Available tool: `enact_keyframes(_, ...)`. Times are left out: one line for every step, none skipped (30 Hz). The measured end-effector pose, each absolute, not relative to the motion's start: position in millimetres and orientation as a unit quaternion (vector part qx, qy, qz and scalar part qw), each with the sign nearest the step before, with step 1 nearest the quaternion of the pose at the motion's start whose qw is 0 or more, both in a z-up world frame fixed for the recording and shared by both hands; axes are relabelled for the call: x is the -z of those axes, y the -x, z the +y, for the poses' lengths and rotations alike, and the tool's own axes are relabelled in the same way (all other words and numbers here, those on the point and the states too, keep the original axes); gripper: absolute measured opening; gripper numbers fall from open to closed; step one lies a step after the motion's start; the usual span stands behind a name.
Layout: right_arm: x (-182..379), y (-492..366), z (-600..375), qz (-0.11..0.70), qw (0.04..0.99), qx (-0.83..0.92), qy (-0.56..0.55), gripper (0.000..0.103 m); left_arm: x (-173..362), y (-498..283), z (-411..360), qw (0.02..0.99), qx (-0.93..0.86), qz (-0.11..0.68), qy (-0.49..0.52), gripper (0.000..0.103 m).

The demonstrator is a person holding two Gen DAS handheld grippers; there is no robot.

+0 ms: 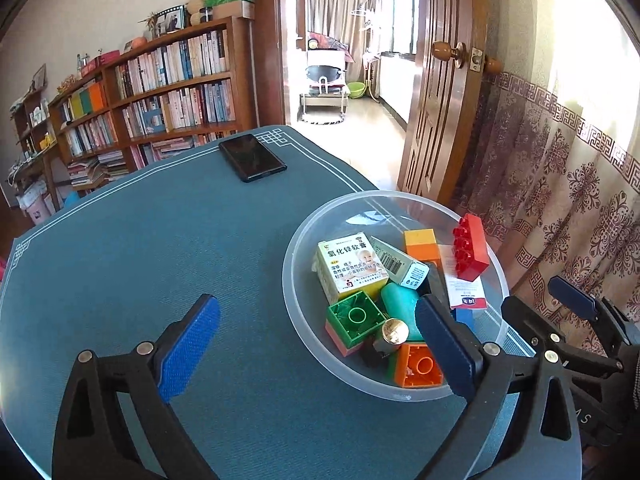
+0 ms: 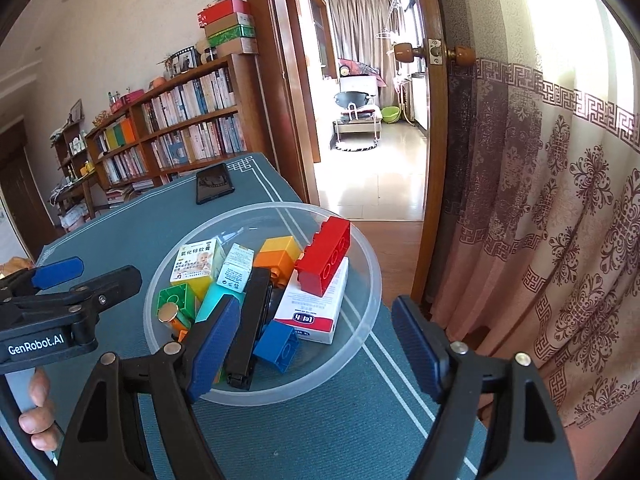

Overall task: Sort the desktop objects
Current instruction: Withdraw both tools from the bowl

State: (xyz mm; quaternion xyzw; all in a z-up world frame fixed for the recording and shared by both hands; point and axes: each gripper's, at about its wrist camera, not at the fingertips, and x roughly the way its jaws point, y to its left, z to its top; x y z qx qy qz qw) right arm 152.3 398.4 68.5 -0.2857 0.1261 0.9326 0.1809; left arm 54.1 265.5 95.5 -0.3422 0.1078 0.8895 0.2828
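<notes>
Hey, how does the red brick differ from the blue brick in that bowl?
The red brick is longer, with a double row of studs; the blue brick is short and squarish. The red brick sits on top of the pile, propped on a white box; the blue brick lies low by the bowl wall. The red brick's underside faces the right camera; the blue brick shows its open hollow side. Both are plastic bricks inside the bowl.

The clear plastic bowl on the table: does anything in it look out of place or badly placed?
Yes. In the clear plastic bowl, the red toy brick sits tilted on the white carton, high against the rim. It looks unsteady. Outside the bowl, only the black phone lies on the table.
</notes>
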Motion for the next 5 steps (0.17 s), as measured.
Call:
enact_keyframes(-67.1, -152.9, 396.4, 0.125, 0.178, -0.933, 0.288, 0.082, -94.8, -55.7, 264.6, 0.282, -0.89, 0.106, 0.342, 0.1)
enact_keyframes(-65.8, -153.9, 394.8, 0.123, 0.176, -0.933, 0.29, 0.082, -94.5, -57.6, 264.6, 0.282, -0.89, 0.107, 0.341, 0.1)
enact_keyframes(-64.8, -155.3, 393.0, 0.121, 0.176, -0.933, 0.291, 0.082, -94.3, -59.2, 265.8, 0.288, -0.888, 0.111, 0.34, 0.1)
enact_keyframes(-63.6, -156.8, 391.3, 0.119, 0.176, -0.932, 0.292, 0.082, -94.0, -60.4, 267.0, 0.296, -0.885, 0.116, 0.34, 0.1)
enact_keyframes(-62.3, -157.9, 390.4, 0.119, 0.175, -0.932, 0.294, 0.082, -93.2, -62.1, 267.6, 0.302, -0.882, 0.12, 0.341, 0.1)
